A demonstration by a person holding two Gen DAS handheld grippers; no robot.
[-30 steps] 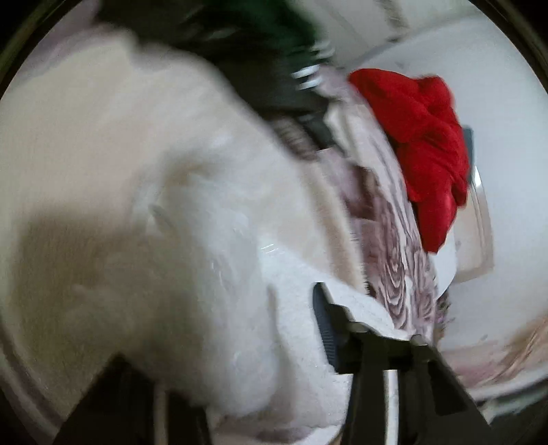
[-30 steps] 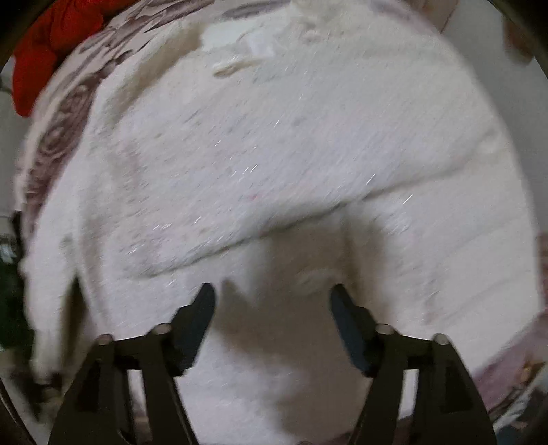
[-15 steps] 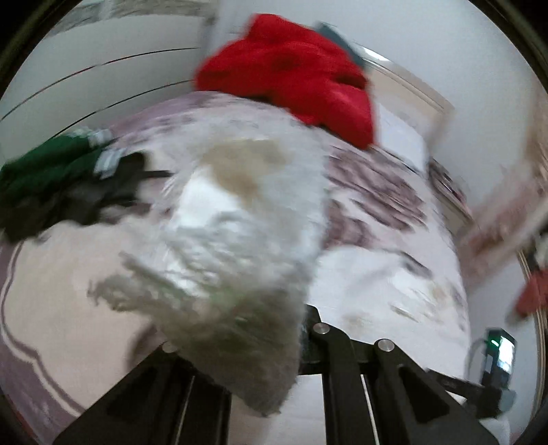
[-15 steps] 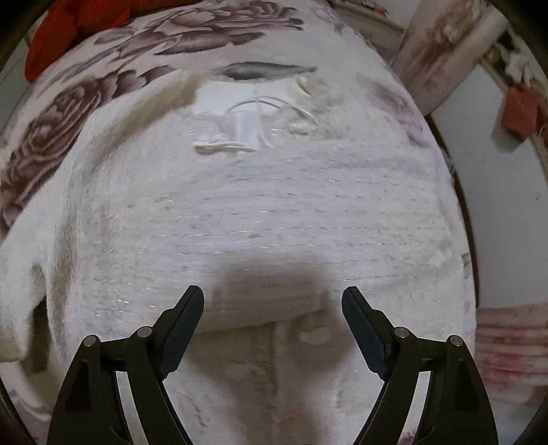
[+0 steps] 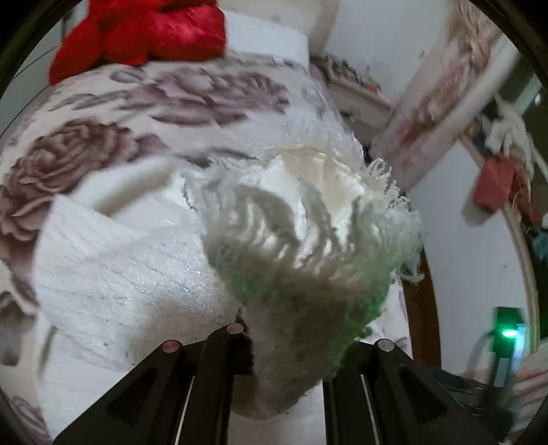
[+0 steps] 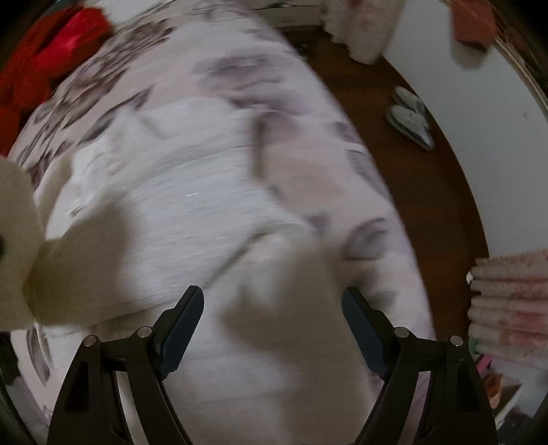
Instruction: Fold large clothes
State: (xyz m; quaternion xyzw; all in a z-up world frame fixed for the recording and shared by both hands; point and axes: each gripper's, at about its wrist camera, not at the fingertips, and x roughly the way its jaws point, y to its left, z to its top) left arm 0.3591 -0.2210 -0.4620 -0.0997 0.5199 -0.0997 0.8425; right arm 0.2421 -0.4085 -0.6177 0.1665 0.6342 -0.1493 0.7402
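Note:
A large white knitted sweater (image 5: 113, 274) lies spread on a bed with a rose-patterned cover (image 5: 85, 150). My left gripper (image 5: 291, 345) is shut on a bunched, fringed edge of the sweater (image 5: 308, 239), which is lifted and hides the fingertips. In the right wrist view the sweater (image 6: 178, 205) is blurred beneath my right gripper (image 6: 274, 325), which points down and stands open with nothing between its fingers. A raised fold of the sweater (image 6: 17, 232) shows at that view's left edge.
A red garment (image 5: 144, 30) lies at the head of the bed. Brown floor (image 6: 428, 191) with a pair of grey slippers (image 6: 407, 116) runs along the bed's right side. A stack of folded pinkish fabric (image 6: 507, 308) sits at the right.
My left gripper closed on the sweater's edge, lifted it and swung it across the bed toward the right side. My right gripper slid right over the sweater toward the bed's edge, staying open.

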